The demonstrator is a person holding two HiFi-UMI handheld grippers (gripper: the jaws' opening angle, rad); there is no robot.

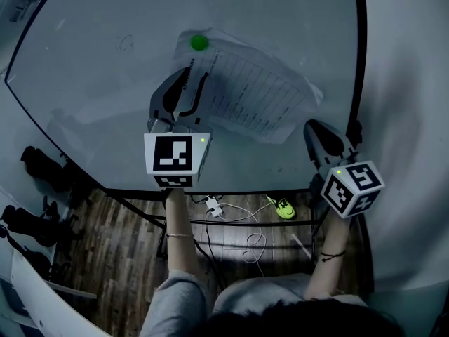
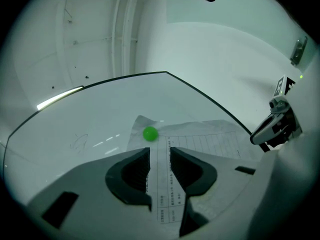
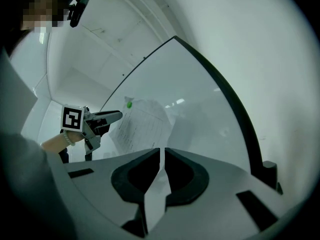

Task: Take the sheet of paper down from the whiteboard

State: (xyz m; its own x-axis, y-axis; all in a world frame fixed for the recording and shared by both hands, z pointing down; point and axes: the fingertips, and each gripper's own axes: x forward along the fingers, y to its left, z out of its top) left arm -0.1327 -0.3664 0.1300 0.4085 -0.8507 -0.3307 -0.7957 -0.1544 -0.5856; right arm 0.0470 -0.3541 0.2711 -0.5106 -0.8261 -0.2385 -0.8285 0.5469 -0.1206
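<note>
A printed sheet of paper (image 1: 259, 90) hangs on the whiteboard (image 1: 105, 83), pinned at its top left corner by a round green magnet (image 1: 199, 42). My left gripper (image 1: 198, 74) stands open just under the magnet, over the sheet's left edge. In the left gripper view the sheet (image 2: 210, 139) shows through the gap between the jaws and the magnet (image 2: 150, 133) lies just past the tips. My right gripper (image 1: 309, 125) is at the sheet's lower right edge. In the right gripper view a strip of paper runs between its nearly closed jaws, with the sheet (image 3: 142, 124) bulging off the board.
The board's black frame (image 1: 360, 62) runs down the right side, close to my right gripper. Below the board, cables and a white power strip (image 1: 212, 206) lie on the wooden floor beside a yellow-green object (image 1: 283, 208). Dark shapes (image 1: 42, 167) stand at the left.
</note>
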